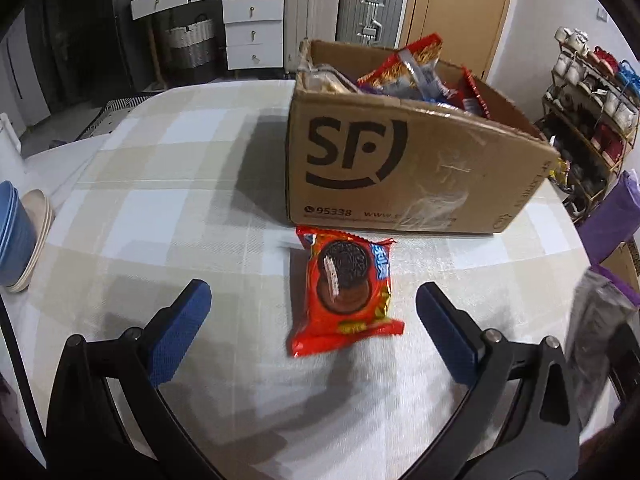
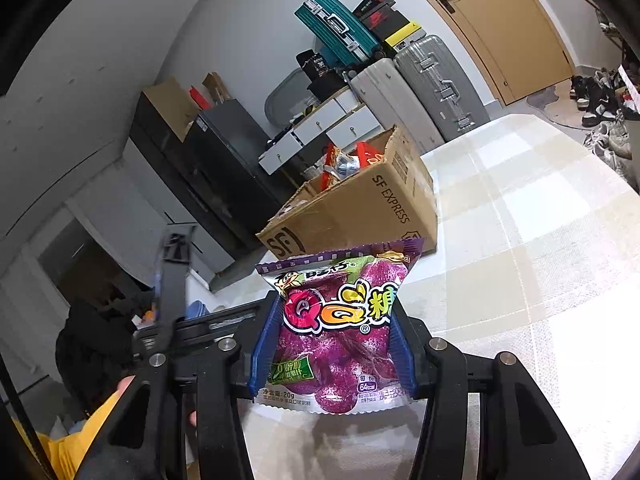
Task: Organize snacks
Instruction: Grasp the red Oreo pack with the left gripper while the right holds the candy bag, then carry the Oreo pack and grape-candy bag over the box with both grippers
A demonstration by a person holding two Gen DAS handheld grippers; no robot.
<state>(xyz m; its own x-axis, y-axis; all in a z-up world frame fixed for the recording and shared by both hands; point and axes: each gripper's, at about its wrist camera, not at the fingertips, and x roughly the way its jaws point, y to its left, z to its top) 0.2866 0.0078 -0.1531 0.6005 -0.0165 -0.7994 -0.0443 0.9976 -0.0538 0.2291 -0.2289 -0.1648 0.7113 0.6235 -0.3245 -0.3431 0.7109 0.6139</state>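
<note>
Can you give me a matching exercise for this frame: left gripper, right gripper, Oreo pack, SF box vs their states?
Things:
1. left gripper
2. right gripper
3. red Oreo pack
4. SF cardboard box

States:
A. shut on the purple QQ candy bag
B. lying flat on the checked tablecloth
C. open, holding nothing
D. open-topped, snack packs inside

Pairs: 1-C, 2-A, 3-B, 4-D
</note>
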